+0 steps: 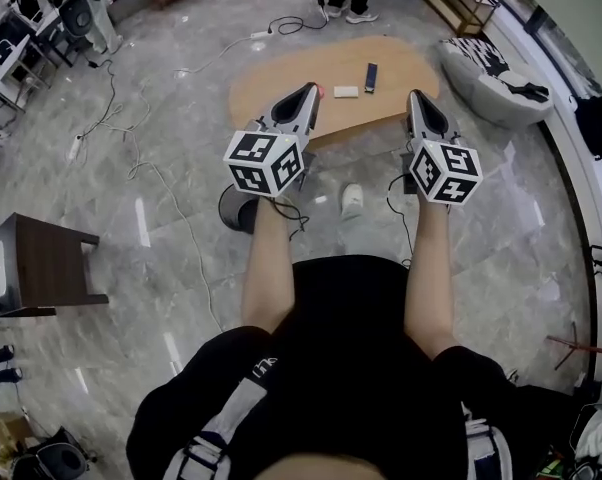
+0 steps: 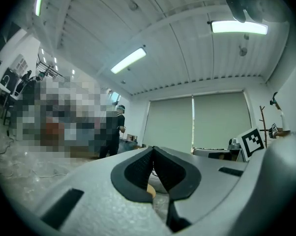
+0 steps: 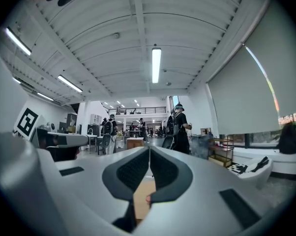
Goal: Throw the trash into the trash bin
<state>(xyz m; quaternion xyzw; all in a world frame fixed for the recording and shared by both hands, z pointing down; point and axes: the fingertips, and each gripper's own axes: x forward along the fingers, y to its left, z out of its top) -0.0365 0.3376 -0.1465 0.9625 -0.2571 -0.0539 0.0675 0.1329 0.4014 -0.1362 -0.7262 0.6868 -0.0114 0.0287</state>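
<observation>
Two grippers, both held level ahead of me and pointing at the low wooden table (image 1: 281,88); left gripper (image 1: 307,90) has its jaws pressed together with nothing between them, and its own view (image 2: 153,149) confirms this; right gripper (image 1: 418,96) likewise closed and empty (image 3: 149,149). The trash is probably the white scrap (image 1: 346,92) on the tabletop, though a dark oblong item (image 1: 371,76) and a small red thing (image 1: 320,92) also lie there and I cannot tell which is meant. The scrap sits ahead of and between the two tips, nearer the left one, and lower than both. Step in hand, as I judge it: the reach, with no pick yet made. To do it well, spread one pair of jaws before descending; tip that gripper downward; bring the pads low to the wood, since the scrap looks flat; close across its short side. The dark round bin (image 1: 236,210), if I read it rightly, stands on the floor under my left forearm, well behind the tips; partly hidden.
</observation>
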